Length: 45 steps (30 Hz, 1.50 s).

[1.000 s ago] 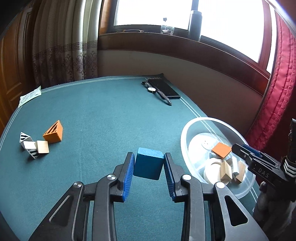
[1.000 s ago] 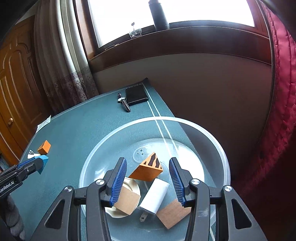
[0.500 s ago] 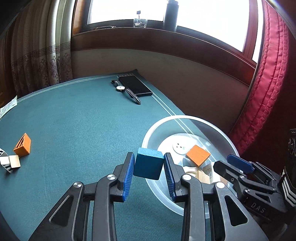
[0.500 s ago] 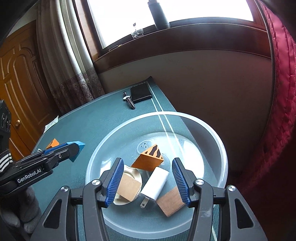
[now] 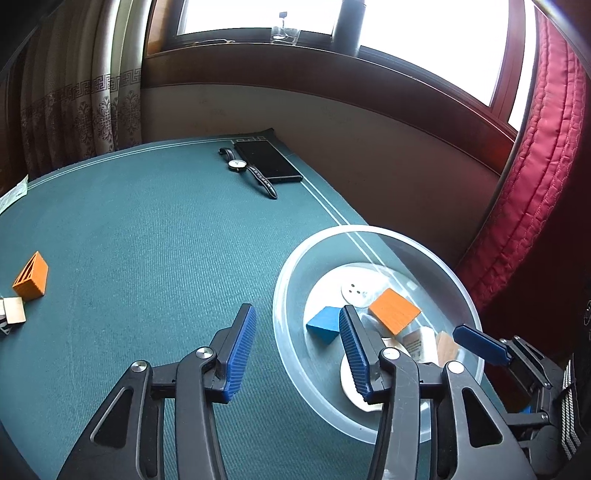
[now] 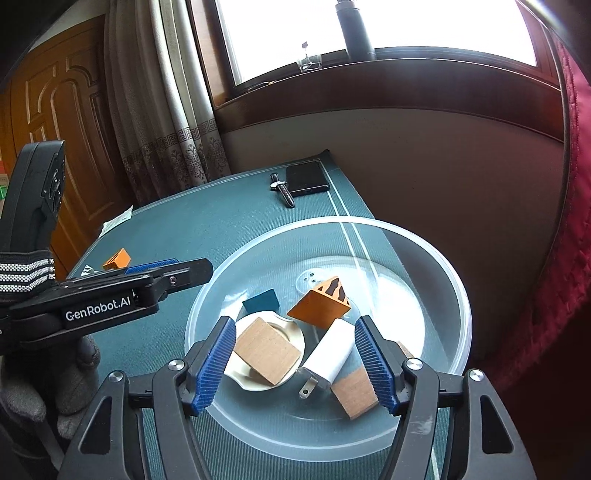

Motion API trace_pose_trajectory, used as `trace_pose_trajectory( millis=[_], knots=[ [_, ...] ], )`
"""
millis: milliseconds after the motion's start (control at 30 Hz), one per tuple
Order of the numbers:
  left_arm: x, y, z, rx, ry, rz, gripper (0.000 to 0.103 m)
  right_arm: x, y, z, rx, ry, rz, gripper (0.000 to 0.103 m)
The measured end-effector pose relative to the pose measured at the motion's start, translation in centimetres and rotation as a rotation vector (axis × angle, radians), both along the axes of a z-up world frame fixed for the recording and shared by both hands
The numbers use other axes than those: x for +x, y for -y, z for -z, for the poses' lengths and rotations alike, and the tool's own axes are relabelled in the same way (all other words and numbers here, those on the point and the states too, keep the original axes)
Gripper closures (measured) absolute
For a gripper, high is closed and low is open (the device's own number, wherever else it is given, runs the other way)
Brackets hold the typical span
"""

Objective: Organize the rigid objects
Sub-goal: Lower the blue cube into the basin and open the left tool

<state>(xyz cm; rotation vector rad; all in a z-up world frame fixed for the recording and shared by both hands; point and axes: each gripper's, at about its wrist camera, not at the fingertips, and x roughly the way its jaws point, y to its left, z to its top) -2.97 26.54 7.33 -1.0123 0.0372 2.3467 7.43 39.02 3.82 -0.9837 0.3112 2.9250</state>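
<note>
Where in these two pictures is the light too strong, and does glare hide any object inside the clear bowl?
Left wrist view: the window is blown out to white; straight edges bend from the fisheye lens. Right wrist view: the window is also overexposed, and a bright reflection lies on the clear bowl at its right side, but the blue block and white charger remain sharp and readable.
</note>
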Motion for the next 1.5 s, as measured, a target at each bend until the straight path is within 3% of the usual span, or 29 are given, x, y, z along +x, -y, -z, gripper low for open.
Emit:
trace_pose_trajectory(
  millis=[133, 333, 500, 633, 833, 1500],
  knots=[
    [0.2, 0.8, 0.1, -0.022, -0.029, -0.035, 0.045, 0.1, 0.9, 0.1, 0.06, 0.015, -0.035, 0.029],
    [0.3, 1.7, 0.1, -0.019, -0.022, -0.047, 0.045, 0.2, 1.4, 0.7, 0.136, 0.051, -0.053, 0.025],
    [0.5, 2.1, 0.1, -0.017, -0.02, -0.047, 0.043, -0.5, 1.3, 1.5, 0.169, 0.1, -0.016, 0.025],
    [0.6, 2.5, 0.0, -0.014, -0.015, -0.055, 0.041, -0.9, 0.2, 1.7, 0.202, 0.116, 0.102, 0.025],
    [0.6, 3.2, 0.2, -0.011, -0.001, -0.07, 0.041, -0.8, -2.7, 1.5, 0.118, 0.124, 0.248, 0.024],
    [0.1, 7.3, 0.7, -0.007, 0.014, -0.154, 0.041, -1.0, 0.4, -0.9, 0.037, 0.001, 0.157, 0.023]
  ],
)
